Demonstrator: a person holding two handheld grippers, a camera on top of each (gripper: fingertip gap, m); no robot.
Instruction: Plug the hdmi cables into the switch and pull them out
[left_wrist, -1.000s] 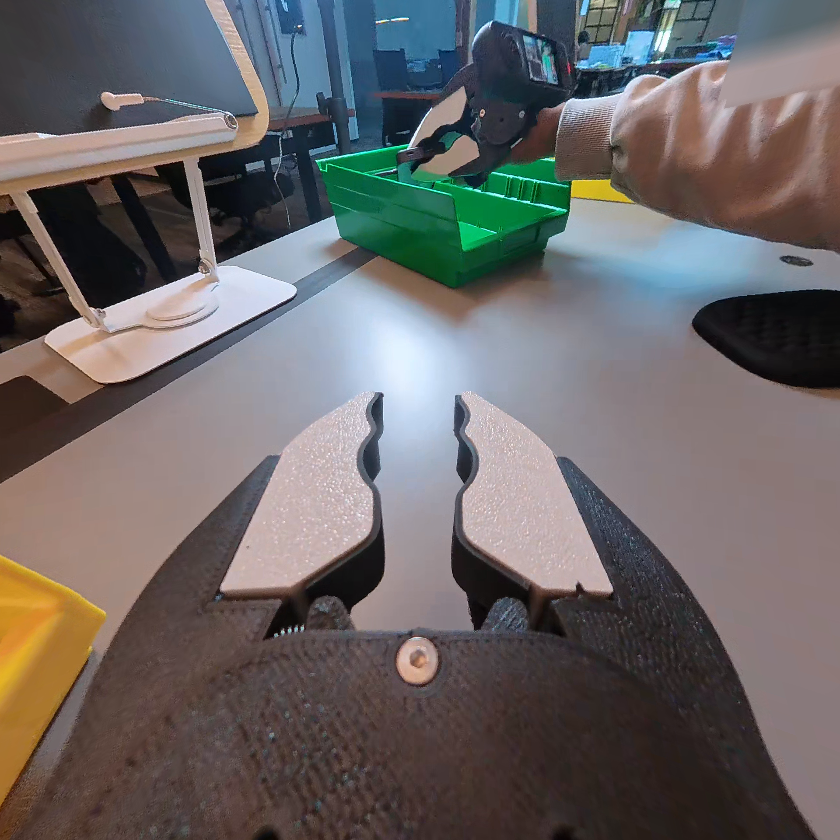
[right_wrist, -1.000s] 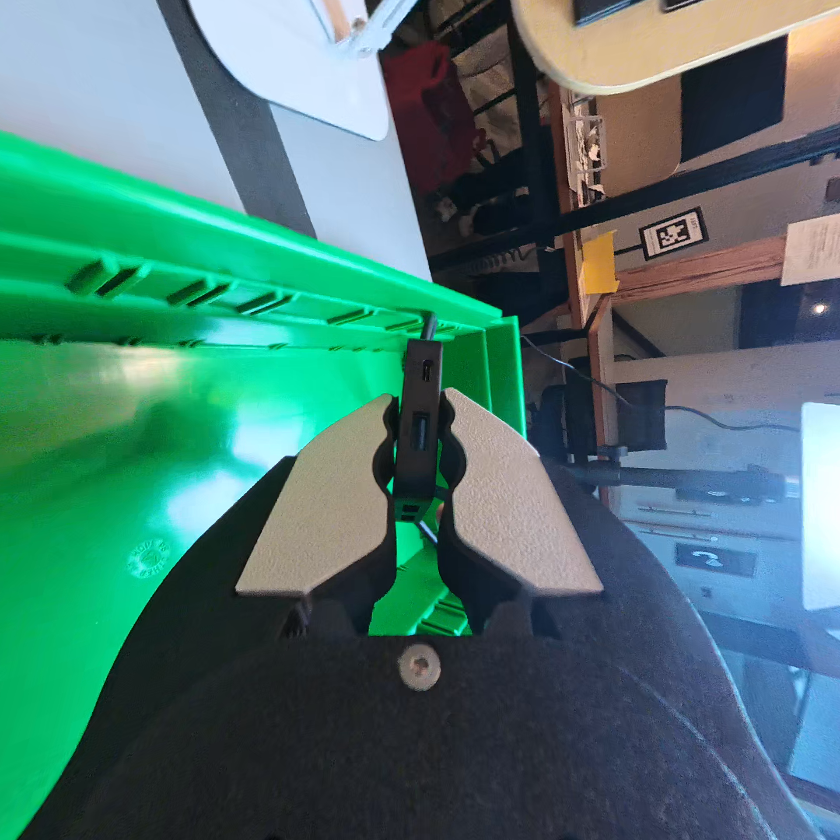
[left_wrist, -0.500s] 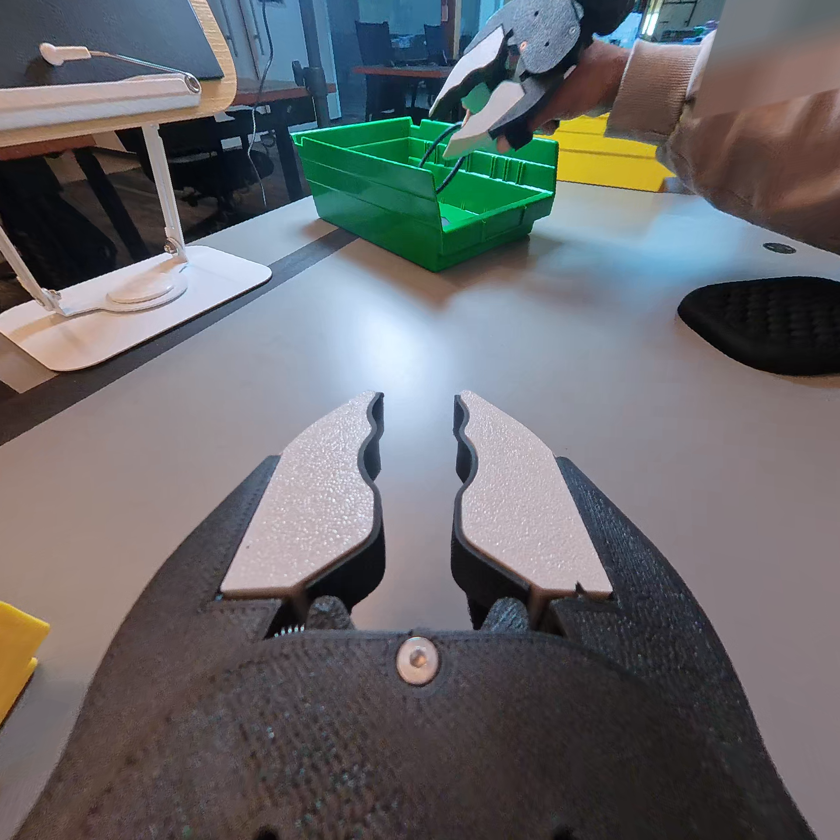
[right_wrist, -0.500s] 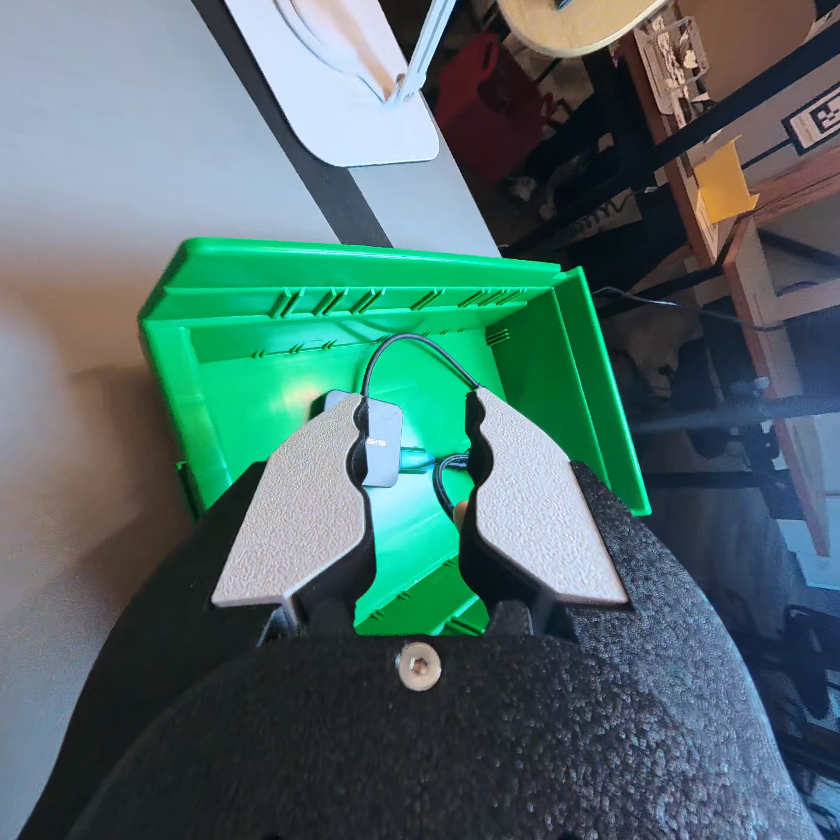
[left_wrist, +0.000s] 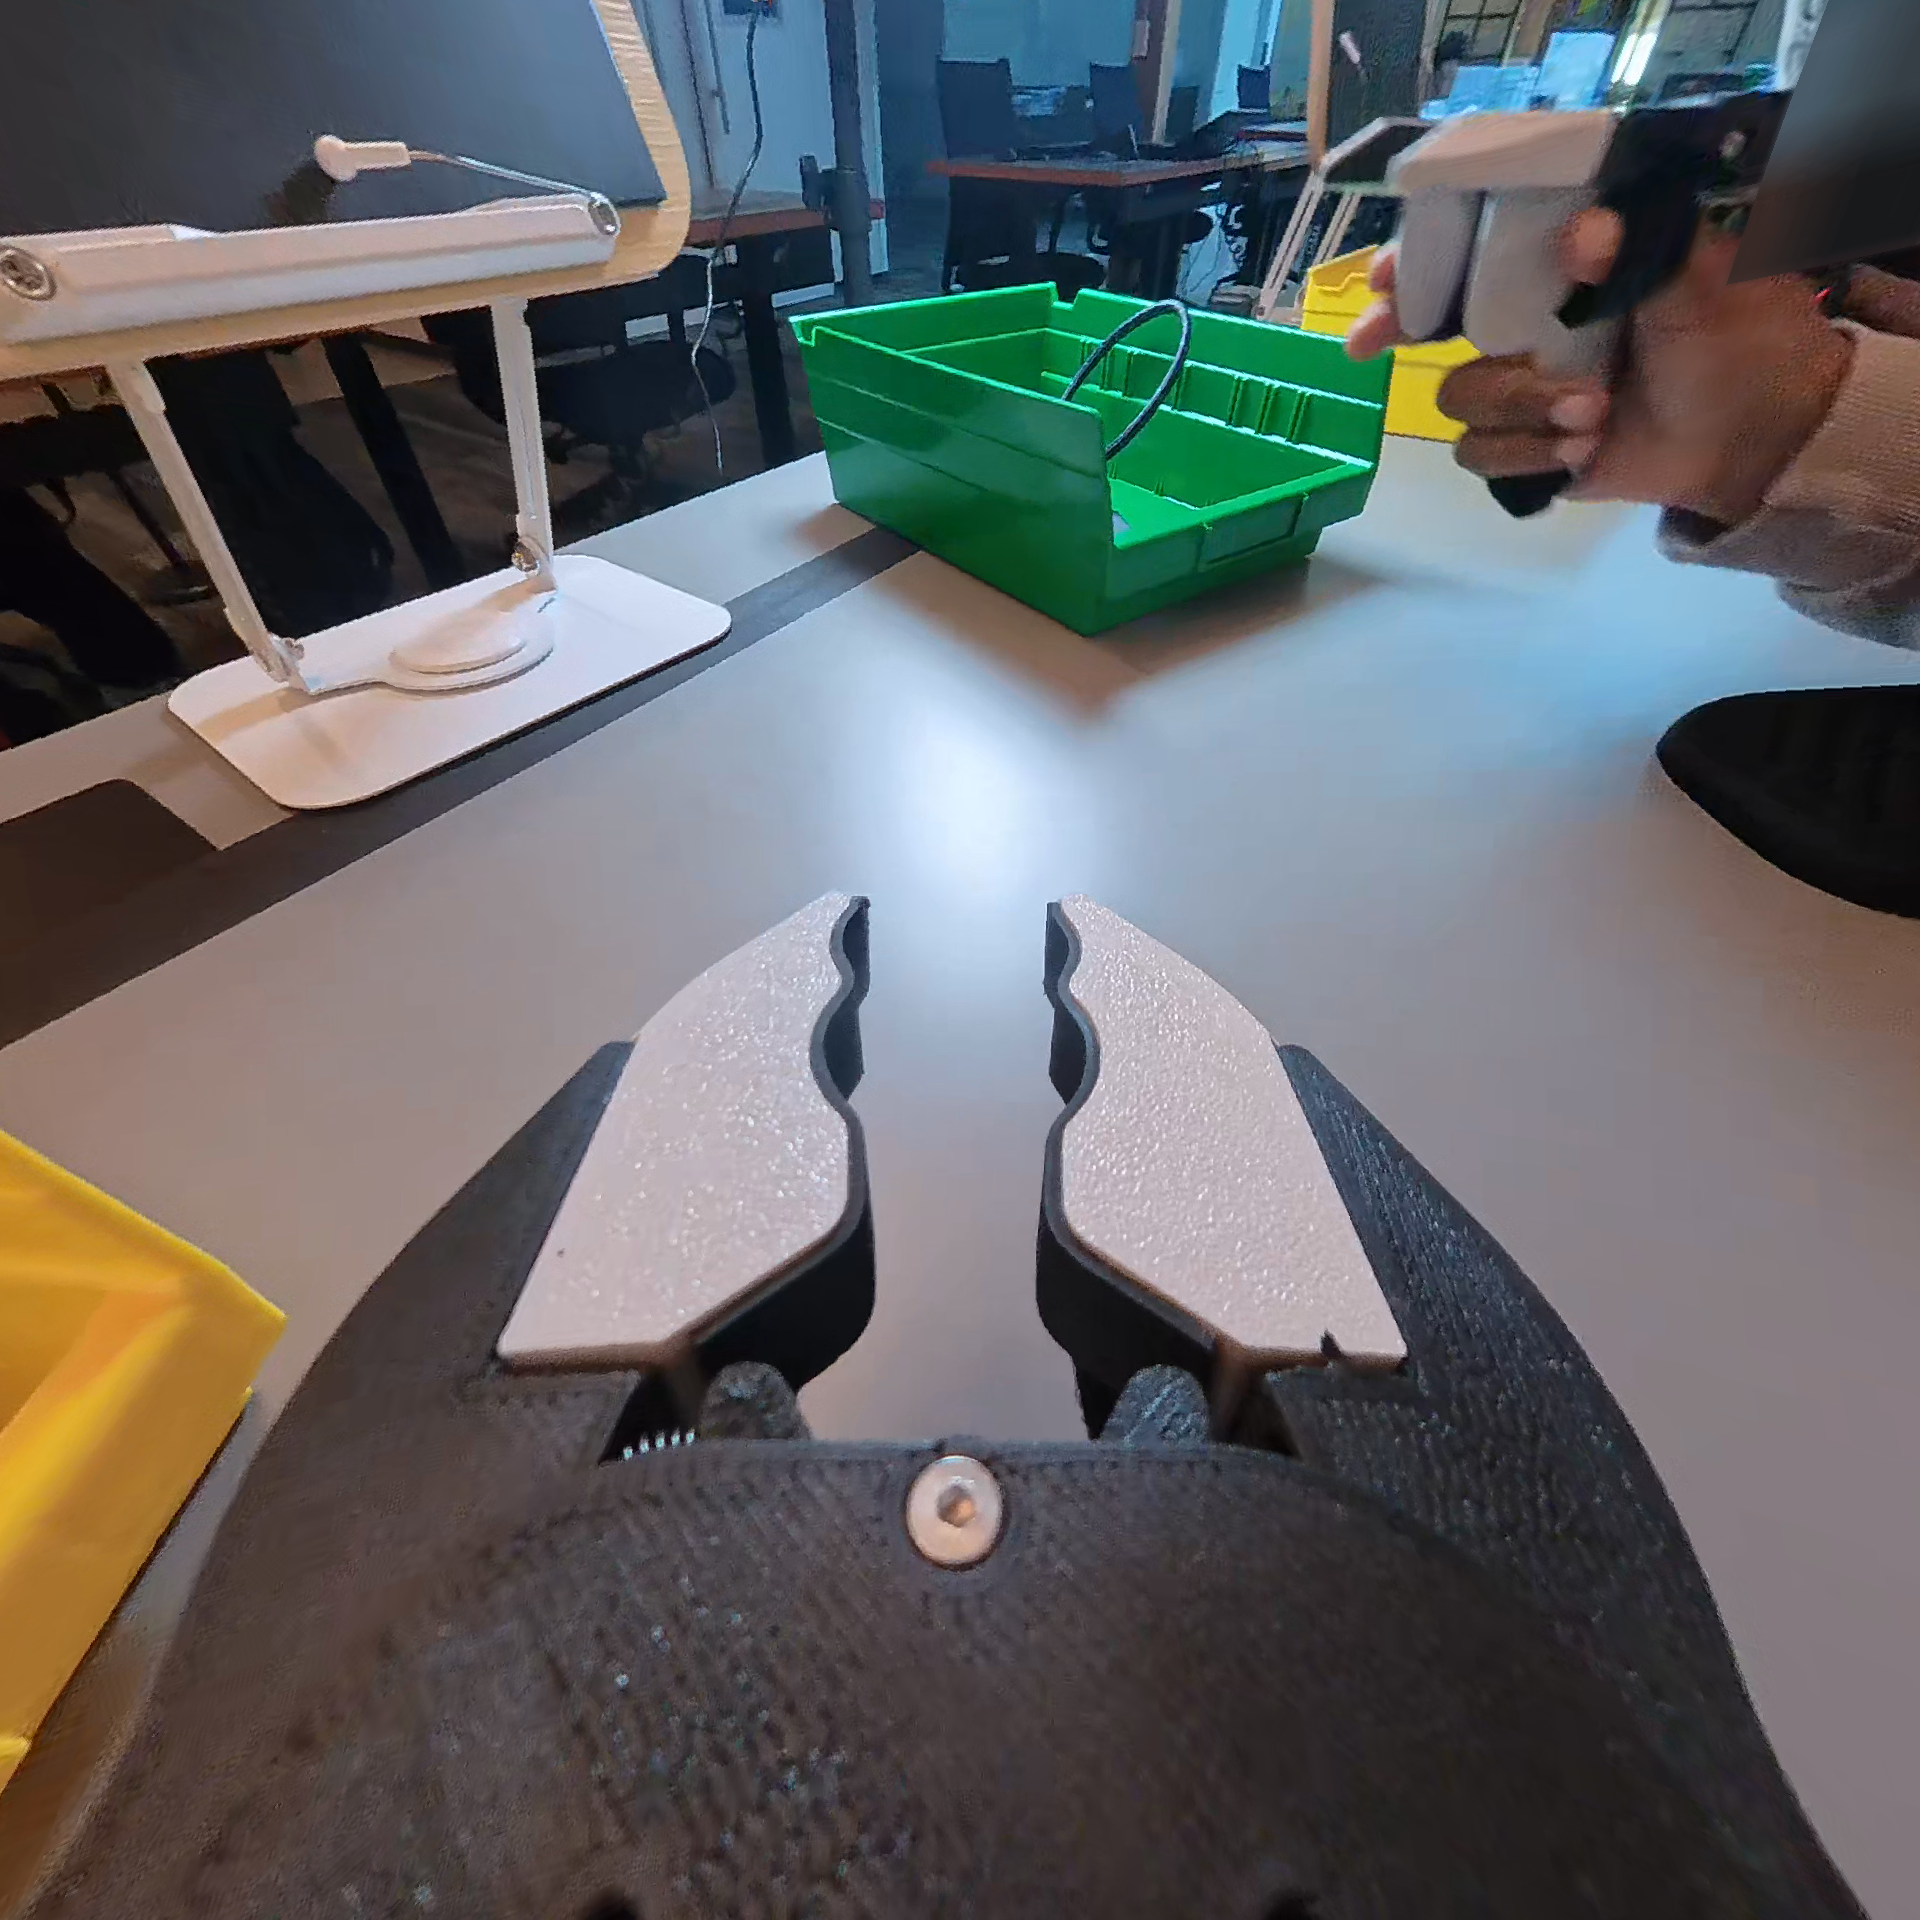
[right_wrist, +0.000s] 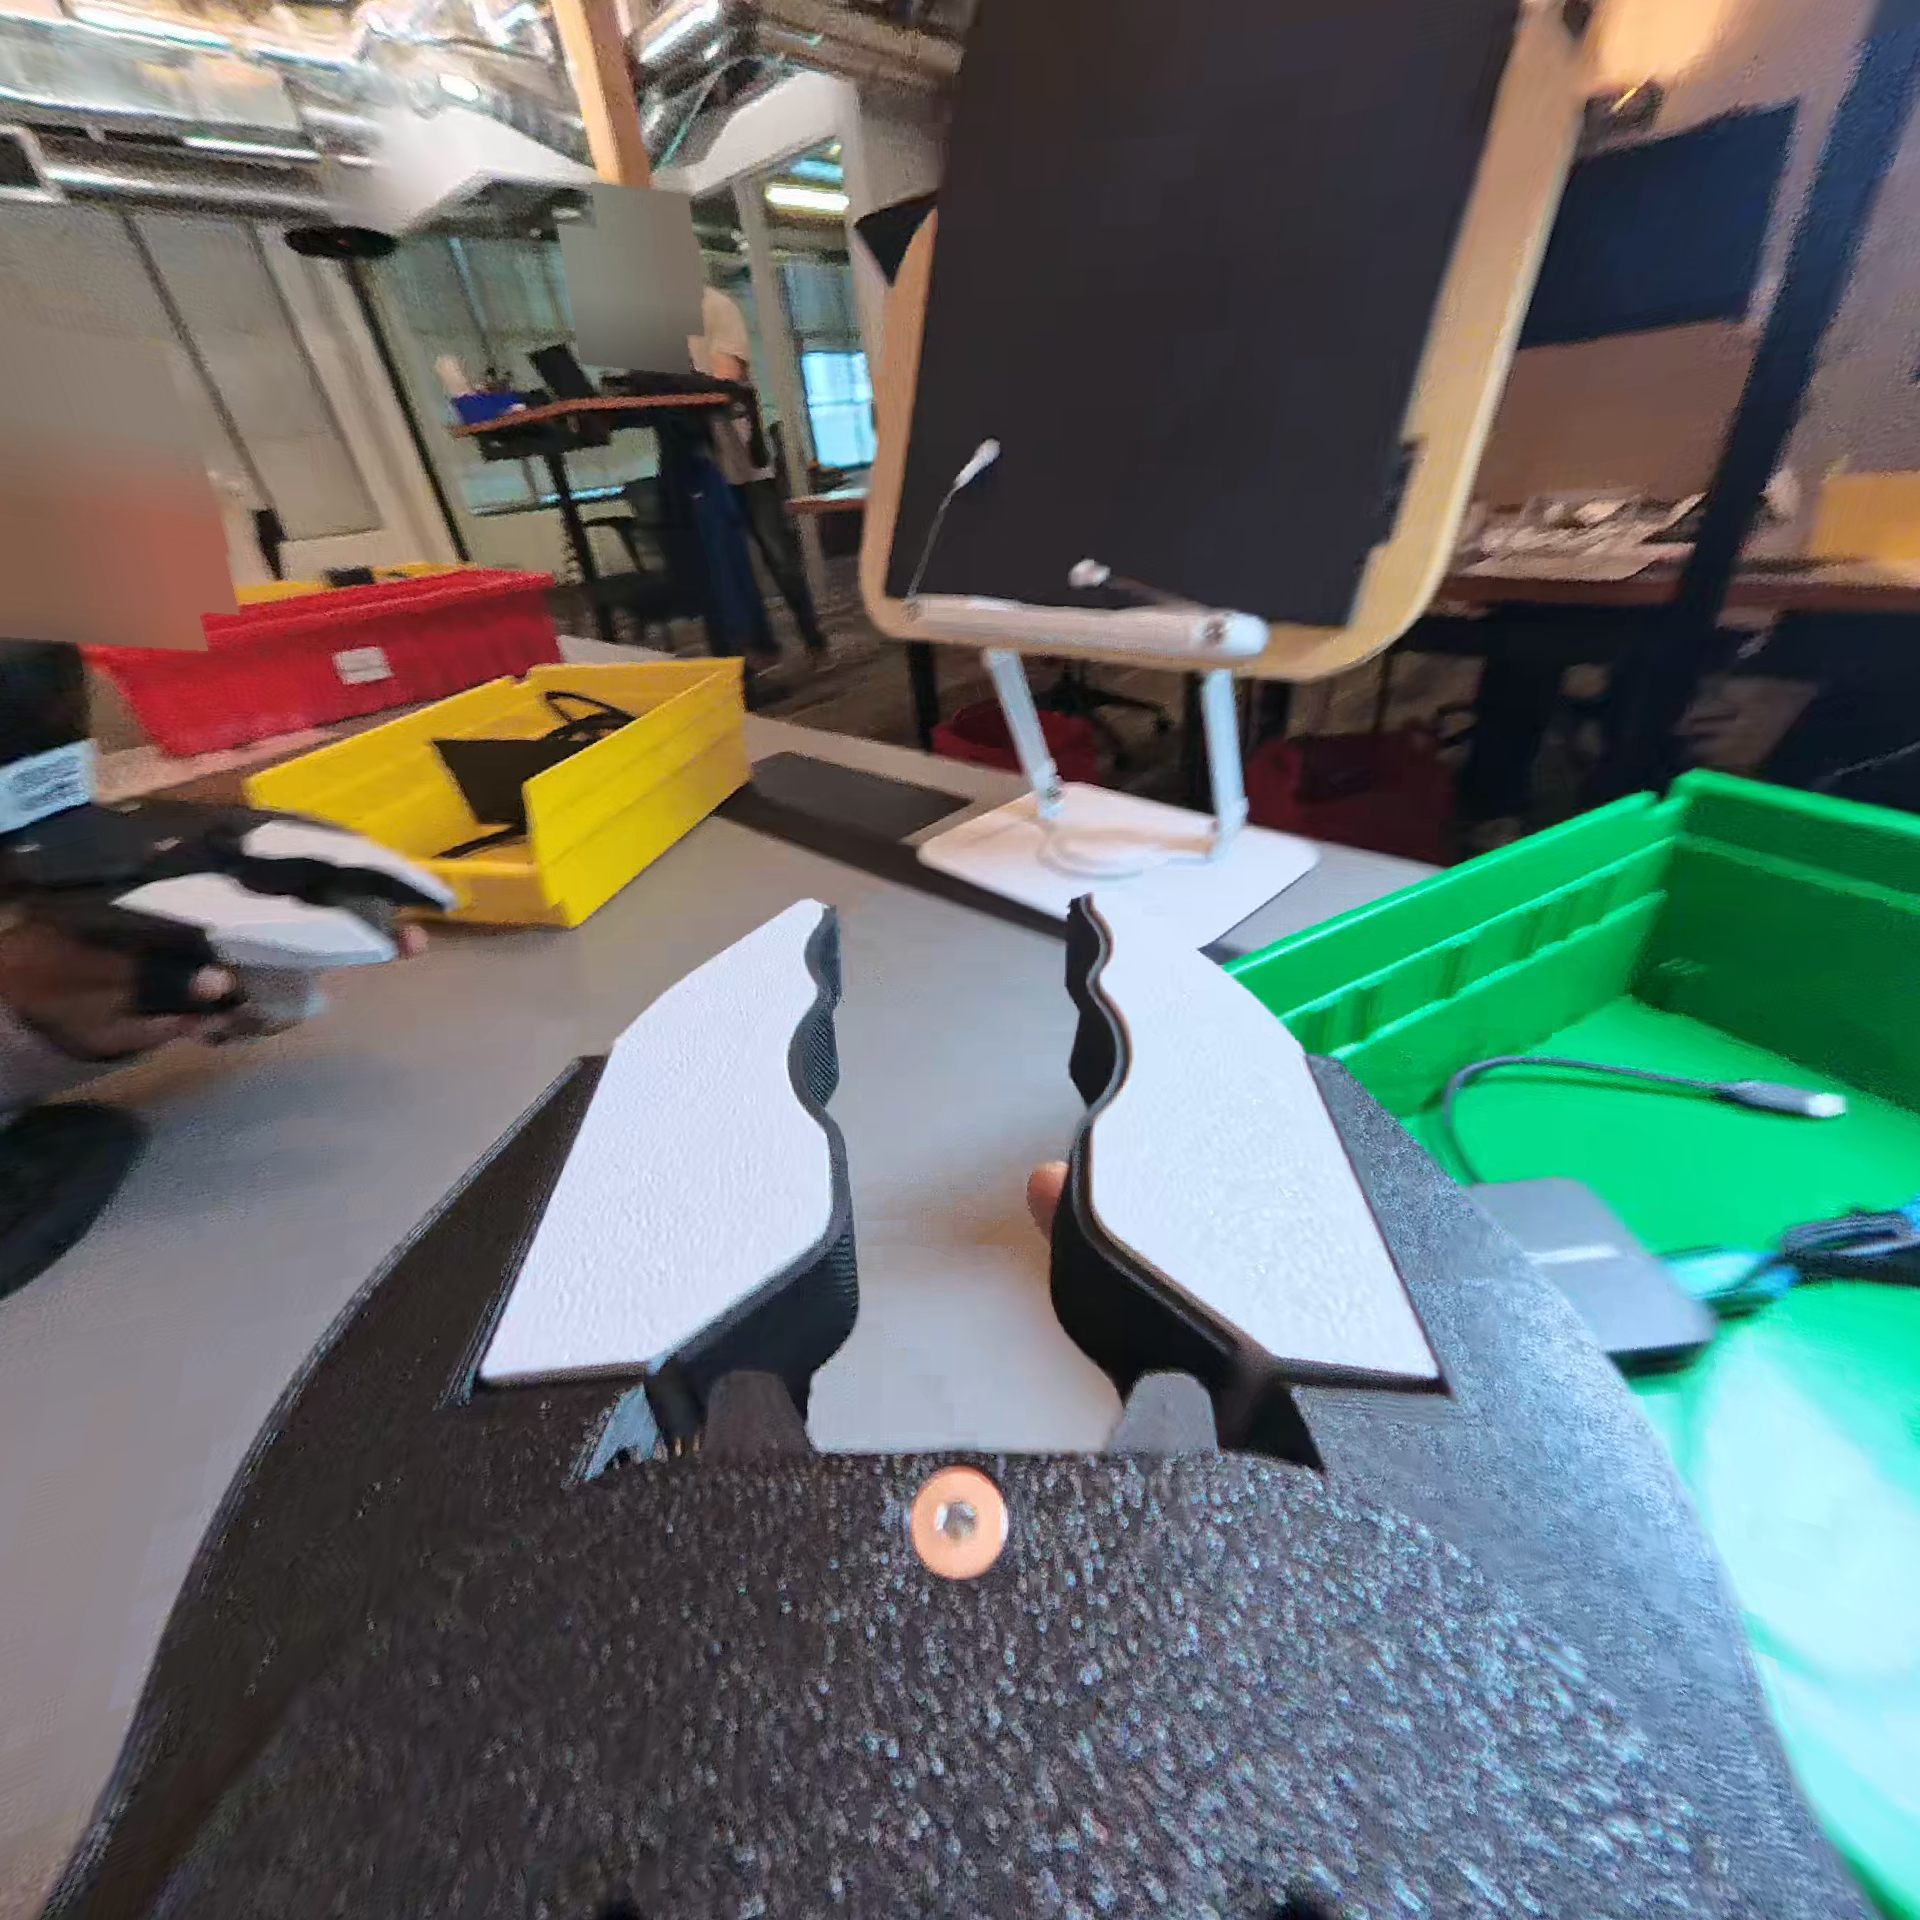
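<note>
A grey switch box (right_wrist: 1590, 1273) with its thin black cable (right_wrist: 1538, 1070) lies in the green bin (right_wrist: 1558, 935) at the right of the right wrist view. The bin also shows in the left wrist view (left_wrist: 966, 457), with a loop of black cable (left_wrist: 1143, 364) rising from it. My right gripper (right_wrist: 951, 935) is open and empty over the grey table (right_wrist: 935, 1039), left of the bin. My left gripper (left_wrist: 956, 925) is open and empty over the bare table (left_wrist: 1351, 935). The right gripper (left_wrist: 1475, 249) shows at the top right of the left wrist view, held in a hand.
A yellow bin (right_wrist: 582, 769) with black items stands at the far left, a red bin (right_wrist: 343, 655) behind it. A white tablet stand (right_wrist: 1122, 852) holds a dark tablet at the table's far edge. A black mat (left_wrist: 1829, 790) lies at the right. A yellow bin corner (left_wrist: 94, 1351) is near my left gripper. About 30 centimeters separates my left fingertips from my right.
My right gripper opened and let the switch box go into the green bin, then rose, pulled back and swung to the left. My left gripper stayed open and empty.
</note>
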